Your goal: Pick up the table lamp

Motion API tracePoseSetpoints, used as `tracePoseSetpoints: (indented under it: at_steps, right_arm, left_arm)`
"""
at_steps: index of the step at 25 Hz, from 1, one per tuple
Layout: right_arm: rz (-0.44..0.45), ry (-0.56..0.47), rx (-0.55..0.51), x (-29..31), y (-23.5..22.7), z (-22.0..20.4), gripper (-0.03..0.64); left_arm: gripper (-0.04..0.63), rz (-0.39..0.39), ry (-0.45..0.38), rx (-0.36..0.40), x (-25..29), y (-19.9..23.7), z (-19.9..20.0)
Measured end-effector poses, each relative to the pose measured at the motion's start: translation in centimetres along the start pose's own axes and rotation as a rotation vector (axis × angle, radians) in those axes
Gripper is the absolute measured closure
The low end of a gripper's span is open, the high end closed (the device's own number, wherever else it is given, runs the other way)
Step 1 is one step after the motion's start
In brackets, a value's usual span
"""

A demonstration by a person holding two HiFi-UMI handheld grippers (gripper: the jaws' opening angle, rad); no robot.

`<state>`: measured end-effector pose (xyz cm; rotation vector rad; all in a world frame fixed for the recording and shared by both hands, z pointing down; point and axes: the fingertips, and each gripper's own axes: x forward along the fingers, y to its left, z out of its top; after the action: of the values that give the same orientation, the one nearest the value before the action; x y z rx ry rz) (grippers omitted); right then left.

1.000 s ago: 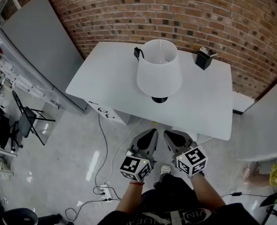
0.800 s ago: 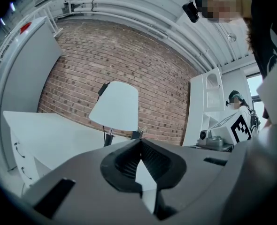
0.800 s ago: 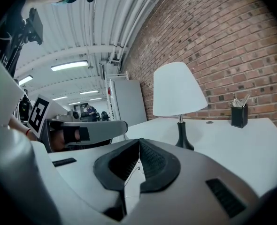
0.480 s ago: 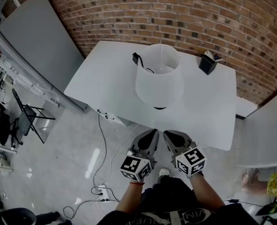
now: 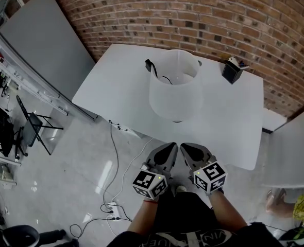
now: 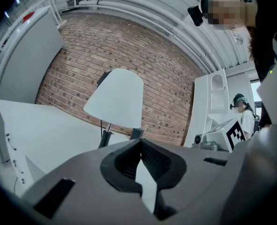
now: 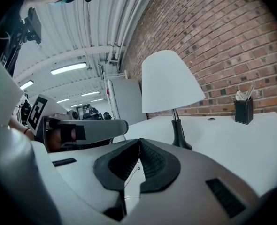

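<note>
facing left gripper (image 5: 170, 148) and right gripper (image 5: 186, 149), table lamp (image 5: 175, 94) stands apart.

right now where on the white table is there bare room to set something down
Bare: the left half of the table, from its edge to the lamp, and the near right, between lamp and front edge. Crowded at the back: a black plug by the lamp, the pen holder in the right corner.

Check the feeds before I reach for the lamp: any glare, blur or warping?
Head view: sharp, evenly lit; fisheye bows the brick wall; a pale glare streak on the floor. Left gripper view: dark corners, table lamp crisp but looks tilted. Right gripper view: bright ceiling strips, lamp crisp, no blur.
</note>
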<state>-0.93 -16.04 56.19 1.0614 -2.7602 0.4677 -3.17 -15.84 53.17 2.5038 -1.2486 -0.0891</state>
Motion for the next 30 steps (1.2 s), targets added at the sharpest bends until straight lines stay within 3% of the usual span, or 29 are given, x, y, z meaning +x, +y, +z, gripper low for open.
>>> tracePoseSetpoints:
  at_steps: [8, 16, 23, 30]
  right_arm:
    - [-0.007, 0.003, -0.015, 1.6, -2.1, -0.1, 0.615]
    - [-0.018, 0.013, -0.022, 3.4, -3.5, -0.6, 0.615]
    - [-0.043, 0.042, -0.008, 4.1, -5.1, -1.9, 0.615]
    - [-0.049, 0.07, 0.004, 5.4, -5.8, -2.6, 0.615]
  left_arm:
    - [0.589, -0.035, -0.014, -0.046, 2.4, 1.4, -0.6]
    - [0.589, -0.092, -0.103, -0.186, 3.9, 3.8, 0.0]
    - [0.576, -0.29, -0.277, -0.354, 4.3, 3.9, 2.2]
    - [0.532, -0.412, -0.326, -0.461, 4.7, 4.9, 2.6]
